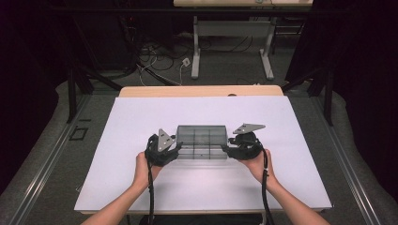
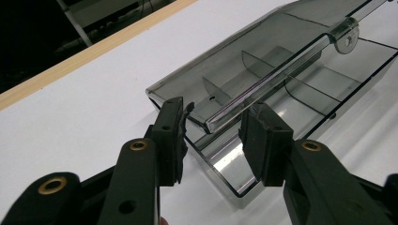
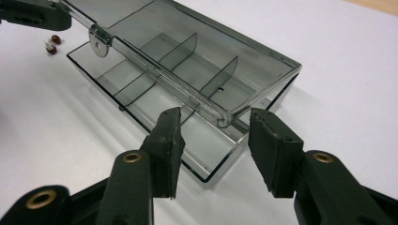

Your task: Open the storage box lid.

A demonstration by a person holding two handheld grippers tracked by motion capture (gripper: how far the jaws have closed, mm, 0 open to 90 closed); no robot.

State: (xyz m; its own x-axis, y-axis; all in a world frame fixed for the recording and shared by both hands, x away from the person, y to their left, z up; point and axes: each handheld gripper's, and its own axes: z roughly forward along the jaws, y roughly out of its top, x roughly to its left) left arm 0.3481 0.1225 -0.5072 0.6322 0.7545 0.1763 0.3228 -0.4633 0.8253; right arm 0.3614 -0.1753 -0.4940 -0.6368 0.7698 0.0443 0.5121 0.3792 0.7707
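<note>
Both grippers' fingers apart, straddling ends of smoked compartment box (image 1: 202, 142); half-raised lid (image 2: 263, 51) may drop, uneven squeeze skews box.

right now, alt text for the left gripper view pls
The left gripper has its open jaws on either side of one end of a smoky clear plastic box with inner dividers and a part-open lid, standing on a white table.
</note>
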